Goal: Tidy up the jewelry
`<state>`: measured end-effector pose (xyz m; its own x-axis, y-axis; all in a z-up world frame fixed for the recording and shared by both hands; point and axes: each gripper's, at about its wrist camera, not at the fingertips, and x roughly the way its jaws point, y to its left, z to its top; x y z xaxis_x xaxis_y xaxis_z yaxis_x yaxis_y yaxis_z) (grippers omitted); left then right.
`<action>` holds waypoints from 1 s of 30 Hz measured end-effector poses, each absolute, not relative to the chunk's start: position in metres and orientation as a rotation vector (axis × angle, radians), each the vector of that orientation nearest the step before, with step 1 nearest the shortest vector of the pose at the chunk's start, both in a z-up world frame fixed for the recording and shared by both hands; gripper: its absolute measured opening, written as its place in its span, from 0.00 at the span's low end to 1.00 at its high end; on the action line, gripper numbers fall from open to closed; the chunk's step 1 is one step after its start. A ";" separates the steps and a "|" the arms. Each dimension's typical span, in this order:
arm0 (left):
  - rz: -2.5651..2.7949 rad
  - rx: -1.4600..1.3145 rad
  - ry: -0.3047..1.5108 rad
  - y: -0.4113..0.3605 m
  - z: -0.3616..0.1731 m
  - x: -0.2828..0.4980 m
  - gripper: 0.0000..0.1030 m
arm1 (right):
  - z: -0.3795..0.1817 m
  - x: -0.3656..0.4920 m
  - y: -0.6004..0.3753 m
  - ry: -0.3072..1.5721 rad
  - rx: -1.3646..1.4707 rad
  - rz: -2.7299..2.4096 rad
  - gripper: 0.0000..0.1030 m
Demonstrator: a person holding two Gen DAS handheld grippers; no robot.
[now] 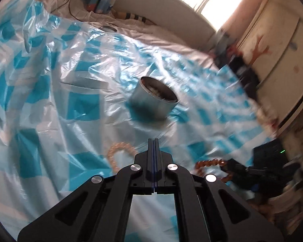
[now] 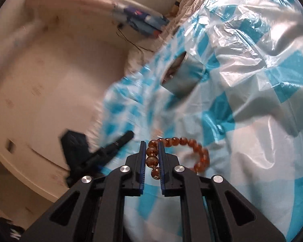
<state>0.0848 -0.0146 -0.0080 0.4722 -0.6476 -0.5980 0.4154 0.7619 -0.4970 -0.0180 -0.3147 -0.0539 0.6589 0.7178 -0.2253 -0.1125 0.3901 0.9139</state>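
The right gripper (image 2: 152,154) pinches the amber bracelet (image 2: 183,142) between its fingers, bound for the tin (image 2: 183,76) ahead; the left gripper (image 1: 153,141) is clamped shut, empty.

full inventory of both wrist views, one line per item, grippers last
tin: 1, silver, open, on the sheet mid-scene, pale items inside
amber bead bracelet: 1, dark orange, clamped in the right gripper
pale bead bracelet: 1, peach, on the sheet beside the left gripper's tip
plastic sheet: 1, blue-and-white checks, crinkled, over the bed
round lid: 1, silver, far on the bedding; blurred
left gripper: black, jaws shut, nothing between them
right gripper: black, blue pads, shut on the amber beads
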 end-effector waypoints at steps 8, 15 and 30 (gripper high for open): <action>-0.501 -0.163 0.981 -0.026 -0.031 0.097 0.08 | -0.057 -0.016 -0.321 0.653 1.147 0.637 0.12; -0.410 0.160 0.977 -0.059 -0.049 0.091 0.31 | -0.059 -0.014 -0.328 0.604 1.242 0.696 0.12; -0.609 -0.075 0.799 -0.044 -0.005 0.077 0.06 | -0.034 -0.012 -0.298 0.784 0.771 0.432 0.46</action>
